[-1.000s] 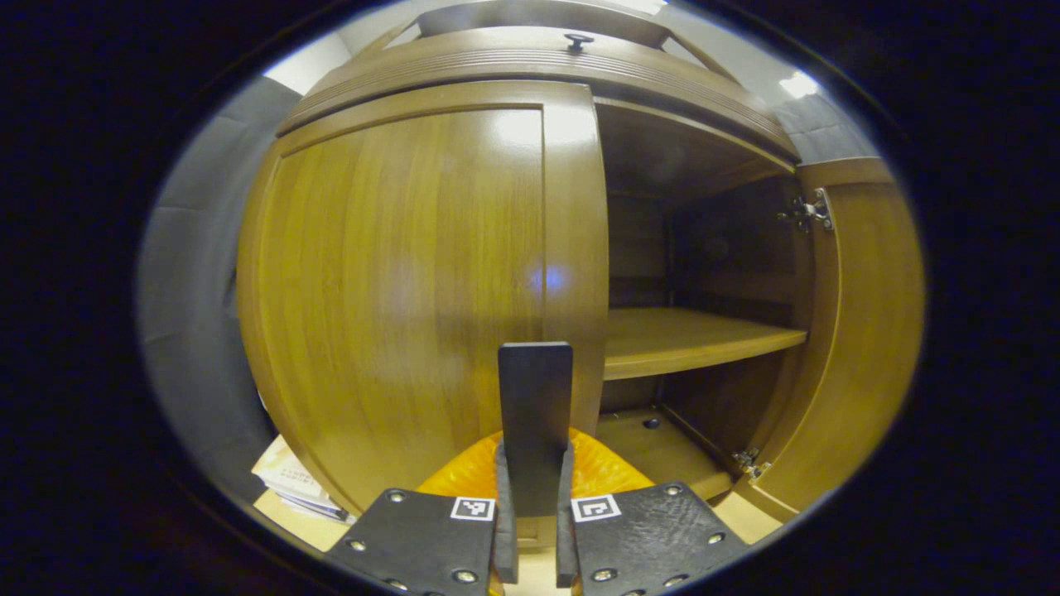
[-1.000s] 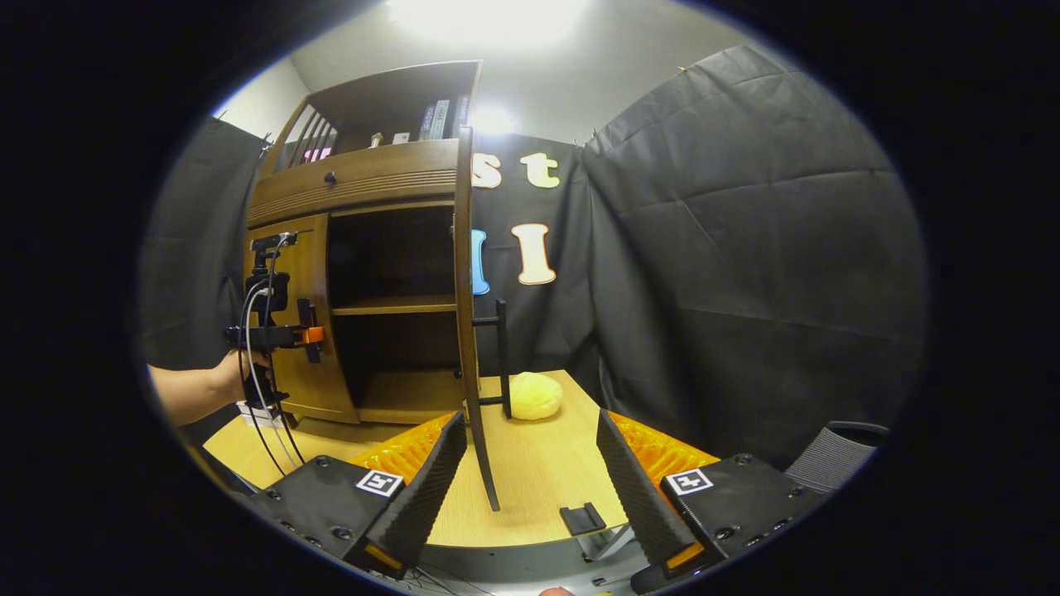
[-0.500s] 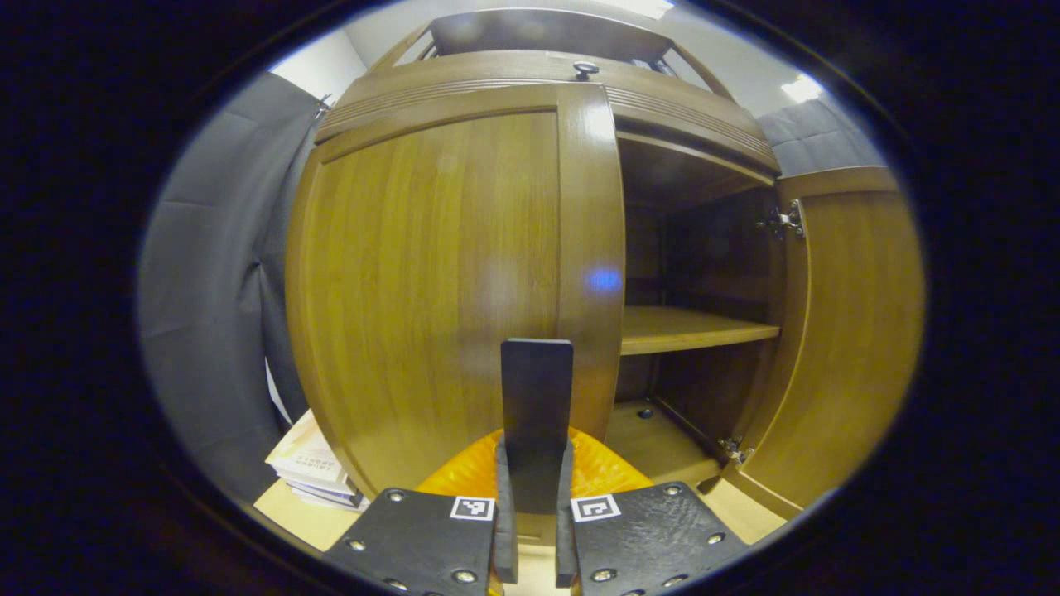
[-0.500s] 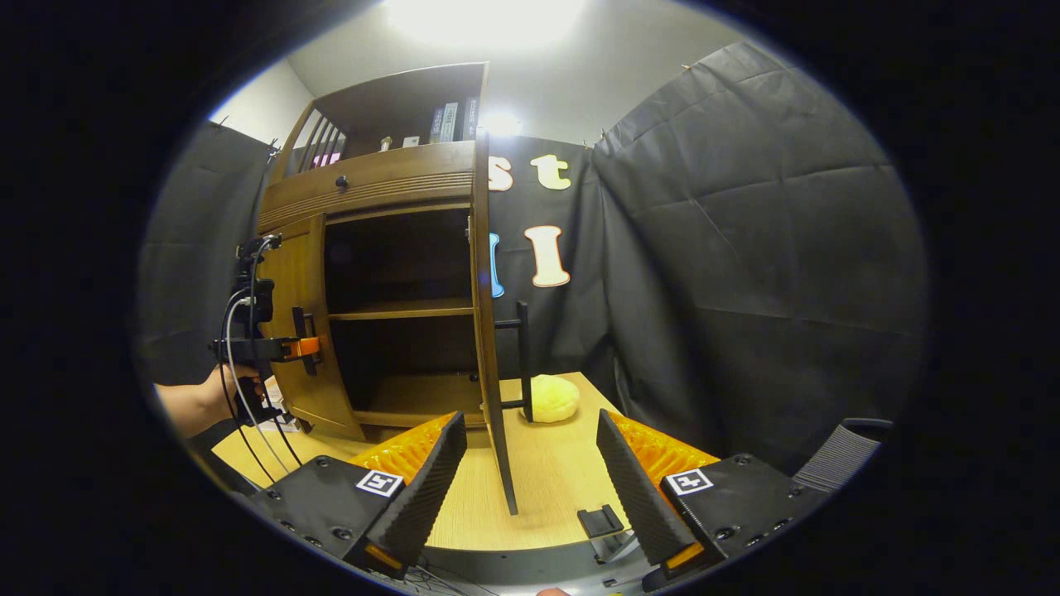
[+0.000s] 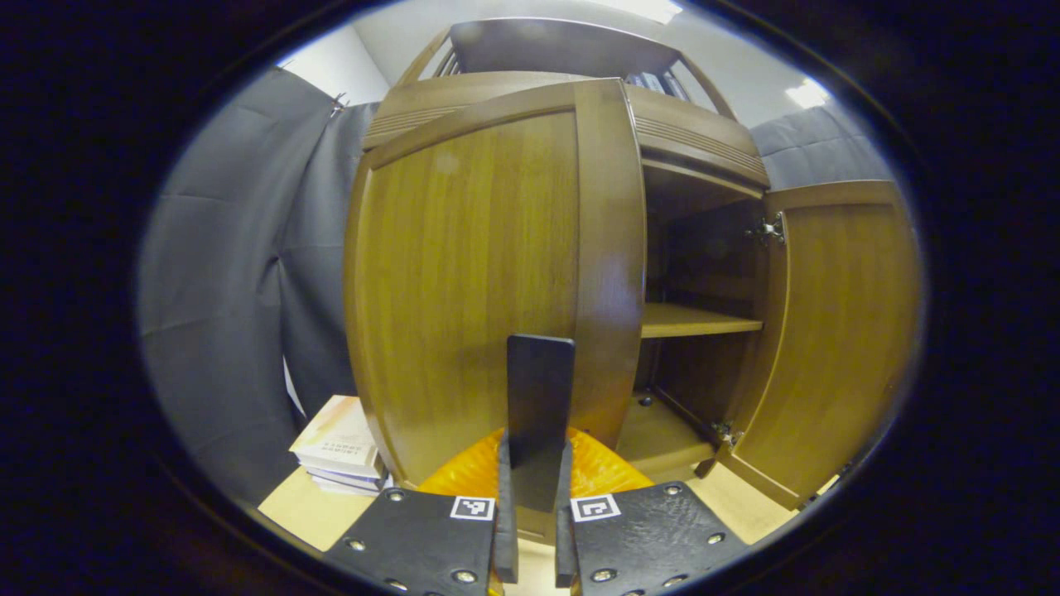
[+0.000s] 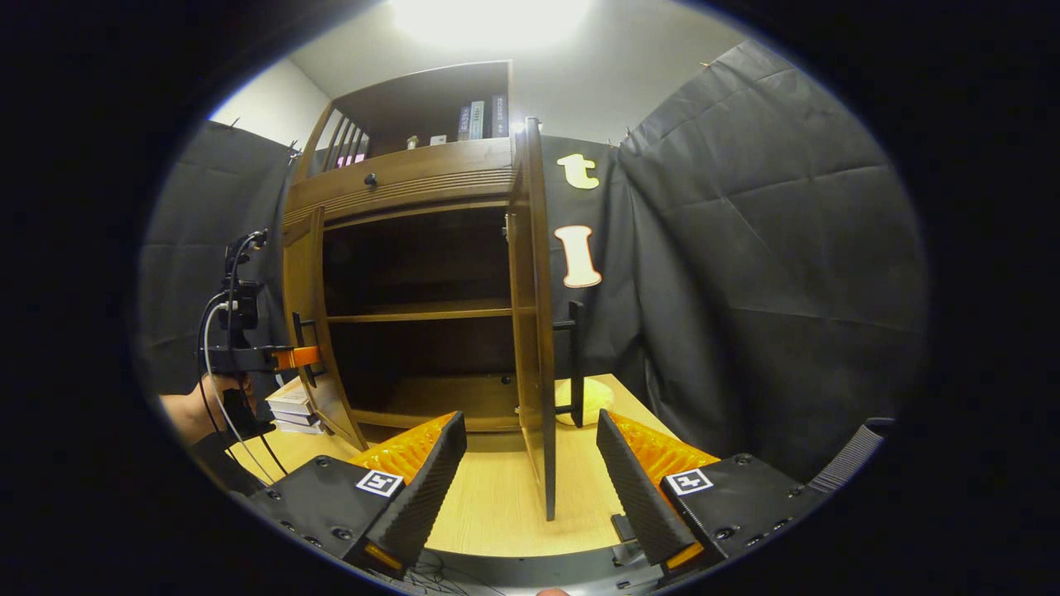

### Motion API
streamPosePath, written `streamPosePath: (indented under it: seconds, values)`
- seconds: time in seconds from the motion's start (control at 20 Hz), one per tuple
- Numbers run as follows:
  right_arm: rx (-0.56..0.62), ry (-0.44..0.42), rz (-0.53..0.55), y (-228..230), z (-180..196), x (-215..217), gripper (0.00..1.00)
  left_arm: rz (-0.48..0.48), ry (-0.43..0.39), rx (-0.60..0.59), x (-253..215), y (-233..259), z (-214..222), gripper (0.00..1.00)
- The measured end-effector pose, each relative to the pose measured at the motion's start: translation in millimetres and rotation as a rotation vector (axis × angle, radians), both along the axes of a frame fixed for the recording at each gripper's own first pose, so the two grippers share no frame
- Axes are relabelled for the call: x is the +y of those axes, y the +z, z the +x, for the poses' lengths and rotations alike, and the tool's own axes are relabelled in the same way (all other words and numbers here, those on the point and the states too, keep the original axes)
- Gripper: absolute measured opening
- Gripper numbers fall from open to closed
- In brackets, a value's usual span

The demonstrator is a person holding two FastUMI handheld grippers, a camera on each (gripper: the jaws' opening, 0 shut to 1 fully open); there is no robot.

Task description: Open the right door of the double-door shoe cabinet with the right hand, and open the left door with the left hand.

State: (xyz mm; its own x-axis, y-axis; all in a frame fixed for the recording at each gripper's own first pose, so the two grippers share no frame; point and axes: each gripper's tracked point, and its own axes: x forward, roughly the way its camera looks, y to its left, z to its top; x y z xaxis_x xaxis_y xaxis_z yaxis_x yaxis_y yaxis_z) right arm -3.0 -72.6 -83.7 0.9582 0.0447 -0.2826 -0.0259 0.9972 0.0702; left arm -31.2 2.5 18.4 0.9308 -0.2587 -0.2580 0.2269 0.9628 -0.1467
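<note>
The wooden shoe cabinet stands on the table with both doors swung out. My left gripper is shut on the black bar handle of the left door, which is partly open. In the right gripper view that gripper is held by a hand at the left door. The right door is wide open and seen edge-on, its black handle on the far side. My right gripper is open, back from that door, holding nothing. The inner shelf is bare.
A stack of books lies on the table left of the cabinet. A yellow lump sits behind the right door. The light wooden table runs to a front edge close to my right gripper. Black cloth walls surround the booth.
The left door has swung farther out with my left gripper shut on its handle. The right door now sits more edge-on and nearer the middle of the right gripper view.
</note>
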Motion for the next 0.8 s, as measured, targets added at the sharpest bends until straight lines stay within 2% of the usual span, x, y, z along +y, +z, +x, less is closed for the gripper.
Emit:
streamPosePath:
  seconds: [0.15, 0.25, 0.3, 0.4, 0.5, 0.65, 0.7, 0.8]
  values:
    - [-0.005, 0.025, 0.002, 3.2, 4.8, 10.6, 0.96, -0.001, 0.007, 0.002, 2.7, 5.5, 1.2, 0.17]
    - [-0.007, 0.040, 0.006, 3.7, 6.1, 17.5, 0.96, -0.001, 0.012, 0.005, 3.1, 5.7, 1.9, 0.19]
    - [-0.009, 0.046, 0.009, 2.7, 6.2, 21.0, 0.99, -0.003, 0.015, 0.005, 3.3, 4.6, 2.3, 0.22]
    - [-0.011, 0.060, 0.013, 4.2, 7.6, 27.7, 0.96, -0.006, 0.022, 0.005, 5.7, 5.2, 3.3, 0.22]
    - [-0.013, 0.076, 0.017, 4.2, 9.7, 36.1, 1.00, -0.003, 0.026, 0.006, 5.9, 5.5, 4.3, 0.18]
    - [-0.017, 0.103, 0.021, 3.5, 10.0, 49.9, 0.99, -0.004, 0.030, 0.003, 5.9, 5.1, 7.3, 0.21]
    - [-0.017, 0.113, 0.022, 4.0, 11.7, 55.6, 0.96, -0.005, 0.030, 0.003, 6.2, 2.8, 7.6, 0.21]
    - [-0.016, 0.134, 0.023, 3.5, 12.9, 65.7, 0.99, -0.007, 0.035, 0.005, 6.8, 2.1, 9.1, 0.21]
